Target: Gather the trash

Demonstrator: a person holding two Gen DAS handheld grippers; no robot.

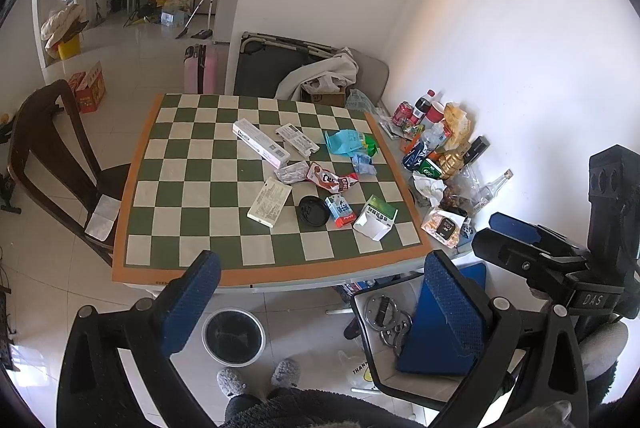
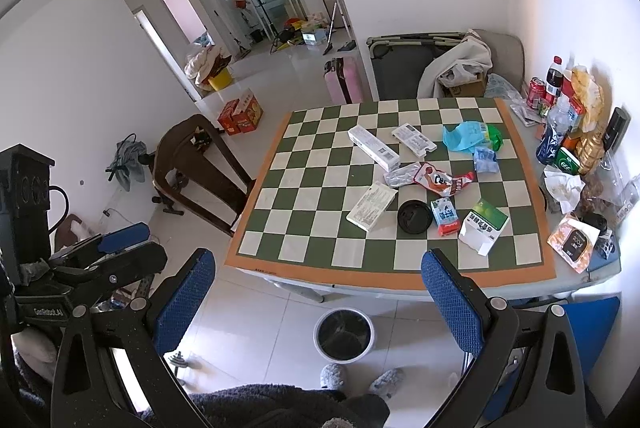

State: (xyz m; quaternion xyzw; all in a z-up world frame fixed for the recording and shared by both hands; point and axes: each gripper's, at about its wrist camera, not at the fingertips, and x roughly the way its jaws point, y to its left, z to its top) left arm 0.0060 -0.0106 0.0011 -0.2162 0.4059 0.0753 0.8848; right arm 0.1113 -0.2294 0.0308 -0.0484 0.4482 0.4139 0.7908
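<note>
Both grippers hang in the air on the near side of the table, fingers spread wide and holding nothing: the left gripper and the right gripper. Below them a person's grey slippers stand on the pale tiles, just near of a round white waste bin with a dark liner, which sits on the floor at the table's near edge. On the checkered mat the trash lies loose right of centre: nearest, a green-and-white carton, a small blue-and-red carton, a black lid and a flat cream box. Farther off lie a red crumpled wrapper, a silver foil wrapper, a small blue packet, a turquoise bag and two long white boxes. Bottles and cans crowd the right edge by the wall. A dark wooden chair stands left of the table.
</note>
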